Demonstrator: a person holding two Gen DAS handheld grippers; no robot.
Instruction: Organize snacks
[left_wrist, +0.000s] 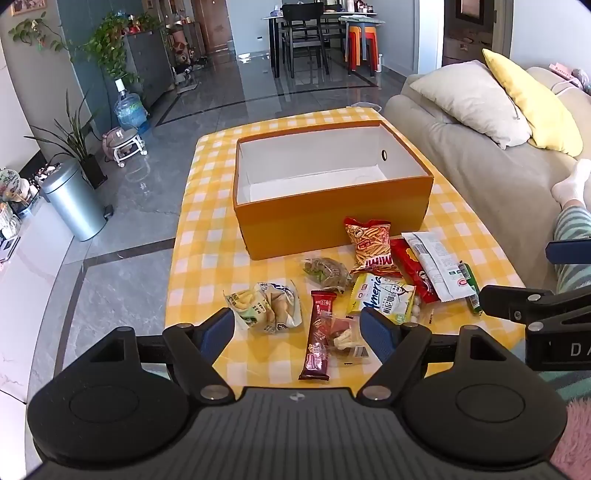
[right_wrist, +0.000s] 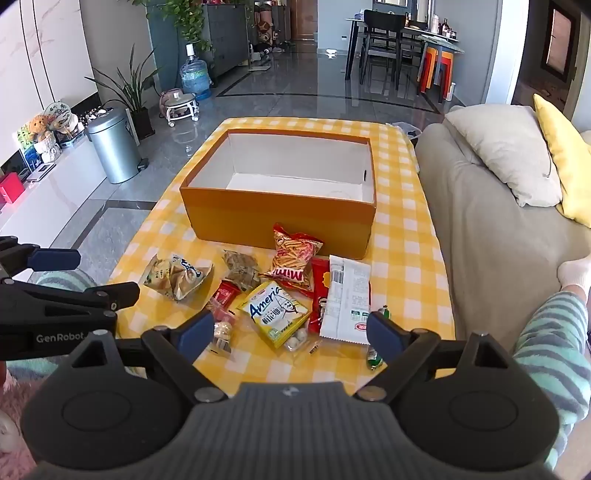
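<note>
left gripper (left_wrist: 297, 328) spread wide, empty, over brown snack bar (left_wrist: 317, 338), long axis running away toward orange box (left_wrist: 332, 214) | right gripper (right_wrist: 290, 334) wide, empty, over yellow packet (right_wrist: 273, 314) | snacks lie clustered on checkered cloth (left_wrist: 207, 236) before box | box empty, long side facing snacks

An open orange box (left_wrist: 332, 214) stands mid-worktop (left_wrist: 207, 258), its white interior clear from above. Snack packets (right_wrist: 273, 295) crowd the near strip before its front wall. Bare checked cloth flanks the box; a sofa (right_wrist: 480, 221) hems the right edge.
</note>
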